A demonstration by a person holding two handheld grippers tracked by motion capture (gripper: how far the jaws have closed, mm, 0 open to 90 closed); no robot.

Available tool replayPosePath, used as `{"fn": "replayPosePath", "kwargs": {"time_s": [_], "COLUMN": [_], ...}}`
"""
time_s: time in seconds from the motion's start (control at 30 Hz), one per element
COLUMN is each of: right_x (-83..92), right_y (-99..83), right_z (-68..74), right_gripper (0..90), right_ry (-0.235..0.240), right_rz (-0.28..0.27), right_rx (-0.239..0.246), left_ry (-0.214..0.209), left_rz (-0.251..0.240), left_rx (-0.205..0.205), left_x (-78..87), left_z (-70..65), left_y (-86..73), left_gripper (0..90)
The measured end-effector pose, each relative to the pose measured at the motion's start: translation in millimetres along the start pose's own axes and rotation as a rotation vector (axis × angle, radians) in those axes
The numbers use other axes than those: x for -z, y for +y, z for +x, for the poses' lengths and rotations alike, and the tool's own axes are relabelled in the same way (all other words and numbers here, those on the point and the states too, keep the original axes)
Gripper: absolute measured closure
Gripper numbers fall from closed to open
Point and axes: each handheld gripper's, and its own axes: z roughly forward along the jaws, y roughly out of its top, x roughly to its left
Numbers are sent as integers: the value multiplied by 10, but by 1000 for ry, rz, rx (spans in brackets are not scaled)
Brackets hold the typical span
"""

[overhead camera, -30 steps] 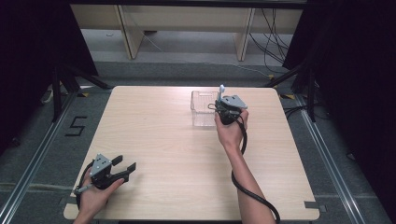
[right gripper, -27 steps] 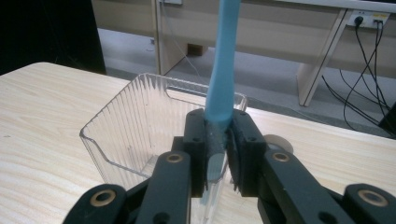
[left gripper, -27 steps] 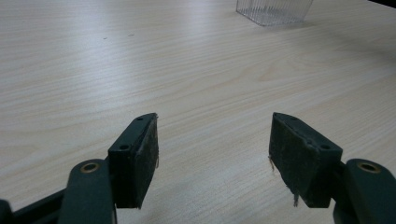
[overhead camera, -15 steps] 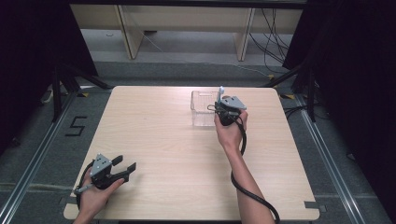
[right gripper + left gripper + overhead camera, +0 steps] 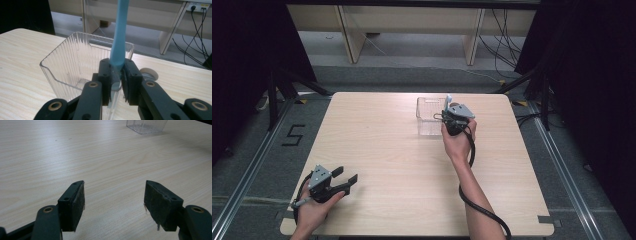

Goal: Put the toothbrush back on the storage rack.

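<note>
My right gripper (image 5: 117, 75) is shut on a long light-blue handle (image 5: 120, 32) that stands upright; its lower end between the pads is clear. It hangs at the near right edge of a clear ribbed plastic bin (image 5: 72, 57). In the high view the right gripper (image 5: 447, 114) sits by the bin (image 5: 427, 119) at the table's far middle, with the blue handle (image 5: 448, 100) poking up. The left gripper (image 5: 344, 179) rests near the front left corner, and its jaws (image 5: 113, 205) stand wide apart over bare wood with nothing between them.
The light wooden table (image 5: 387, 150) has dark floor and metal rails around it. A small white ring-shaped thing (image 5: 149, 73) lies on the table just past my right jaw. The bin's corner (image 5: 146, 125) is far ahead of the left gripper.
</note>
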Motion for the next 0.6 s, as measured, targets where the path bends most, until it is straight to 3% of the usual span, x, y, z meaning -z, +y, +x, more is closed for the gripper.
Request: {"fn": "replayPosePath", "kwargs": {"time_s": [0.6], "right_x": [-35], "right_y": [-43], "right_z": [8], "right_gripper": [785], "right_ry": [0], "right_rz": [-2], "right_rx": [-19], "left_ry": [-2], "left_rz": [0], "left_rx": [2], "left_x": [2], "left_z": [2], "left_y": [0], "left_gripper": [326]}}
